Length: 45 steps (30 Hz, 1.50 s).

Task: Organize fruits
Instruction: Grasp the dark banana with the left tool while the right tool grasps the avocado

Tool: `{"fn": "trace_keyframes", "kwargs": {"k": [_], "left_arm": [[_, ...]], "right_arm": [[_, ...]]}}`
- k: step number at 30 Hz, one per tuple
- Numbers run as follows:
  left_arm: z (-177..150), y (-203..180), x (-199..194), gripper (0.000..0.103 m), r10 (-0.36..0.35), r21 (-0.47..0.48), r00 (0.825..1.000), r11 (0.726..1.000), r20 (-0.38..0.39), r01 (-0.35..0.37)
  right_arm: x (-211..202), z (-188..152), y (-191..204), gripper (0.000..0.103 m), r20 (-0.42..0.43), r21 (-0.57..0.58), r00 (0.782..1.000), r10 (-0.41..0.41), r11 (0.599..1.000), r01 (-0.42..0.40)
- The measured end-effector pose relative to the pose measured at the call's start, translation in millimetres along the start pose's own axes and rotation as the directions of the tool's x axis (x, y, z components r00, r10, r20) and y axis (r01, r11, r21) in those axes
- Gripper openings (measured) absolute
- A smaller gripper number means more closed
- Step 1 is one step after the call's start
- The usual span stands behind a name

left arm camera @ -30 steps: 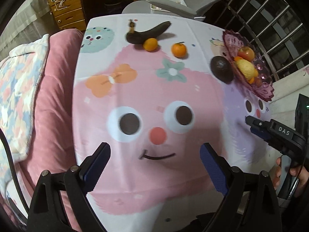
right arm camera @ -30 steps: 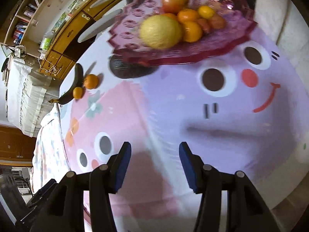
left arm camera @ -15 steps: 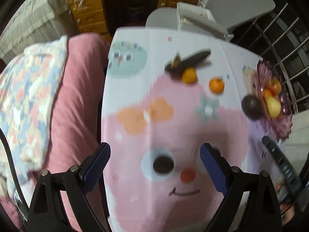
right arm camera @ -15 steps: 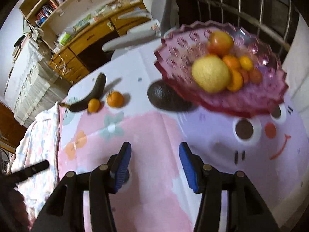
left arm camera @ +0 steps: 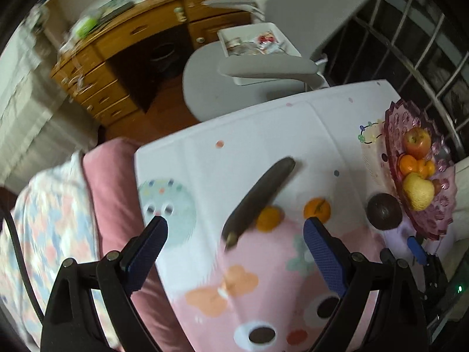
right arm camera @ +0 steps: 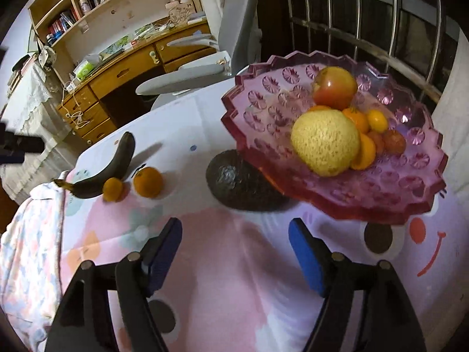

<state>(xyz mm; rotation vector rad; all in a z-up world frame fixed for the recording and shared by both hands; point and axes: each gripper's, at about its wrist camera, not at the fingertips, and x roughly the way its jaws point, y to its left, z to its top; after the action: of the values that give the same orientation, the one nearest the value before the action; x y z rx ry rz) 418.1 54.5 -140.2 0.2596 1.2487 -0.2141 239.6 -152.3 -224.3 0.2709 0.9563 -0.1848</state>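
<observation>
- Our left gripper (left arm camera: 234, 234) hangs over the cloth (left arm camera: 263, 135), jaws spread wide, gripping nothing.
- Between its pads we see the dark banana (left arm camera: 259, 196), an orange (left arm camera: 268, 219) touching it, and a second orange (left arm camera: 317, 209) just beside.
- Our right gripper (right arm camera: 234, 243) is also spread and empty, facing the avocado (right arm camera: 243, 184).
- The avocado lies partly under the rim of the pink bowl (right arm camera: 410, 176), which holds an apple (right arm camera: 334, 88), a yellow fruit (right arm camera: 325, 142) and small oranges.
</observation>
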Motion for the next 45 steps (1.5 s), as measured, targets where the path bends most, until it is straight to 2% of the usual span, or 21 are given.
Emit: {"fn": "trace_keyframes", "kwargs": {"k": [7,11,15,19,28,34,38,42,45], "left_arm": [[29.2,-19.4,69.5,0.093,0.032,0.08,0.989,0.997,-0.143,-0.02],[27.2,-21.7,97.0,0.093,0.033,0.083,0.982,0.996,-0.186,-0.018],[27.3,-21.5,118.5,0.093,0.035,0.075,0.976,0.997,-0.215,-0.019],[28.9,-17.7,129.2,0.093,0.015,0.054,0.975,0.999,-0.223,-0.003],[29.2,-18.7,146.4,0.083,-0.032,0.049,0.971,0.998,-0.237,0.045],[30.2,-13.2,150.2,0.074,-0.066,0.051,0.974,0.996,-0.216,0.079],[29.7,-7.3,150.5,0.064,-0.099,0.036,0.977,0.993,-0.19,0.108],[29.2,-0.3,150.4,0.062,-0.124,0.005,0.978,0.992,-0.17,0.127],[27.9,5.6,150.0,0.059,-0.15,-0.013,0.977,0.989,-0.154,0.15]], "right_arm": [[18.0,3.8,2.8,0.077,0.036,-0.014,0.999,-0.012,1.0,0.013],[27.5,2.9,1.9,0.077,0.028,0.009,0.999,-0.017,1.0,0.017],[35.2,1.7,-0.5,0.077,0.035,0.04,0.997,-0.062,0.997,0.061],[42.9,1.1,-2.3,0.077,0.037,0.06,0.996,-0.085,0.995,0.082],[50.9,8.9,-2.7,0.082,0.067,0.118,0.99,-0.121,0.987,0.112],[55.8,13.6,0.0,0.083,0.062,0.179,0.986,-0.153,0.974,0.14],[60.8,20.8,-0.4,0.083,0.053,0.243,0.981,-0.186,0.955,0.167],[68.2,27.4,-8.4,0.083,0.042,0.339,0.981,-0.192,0.926,0.167],[71.5,30.5,-8.8,0.083,0.022,0.358,0.977,-0.21,0.914,0.188]]}}
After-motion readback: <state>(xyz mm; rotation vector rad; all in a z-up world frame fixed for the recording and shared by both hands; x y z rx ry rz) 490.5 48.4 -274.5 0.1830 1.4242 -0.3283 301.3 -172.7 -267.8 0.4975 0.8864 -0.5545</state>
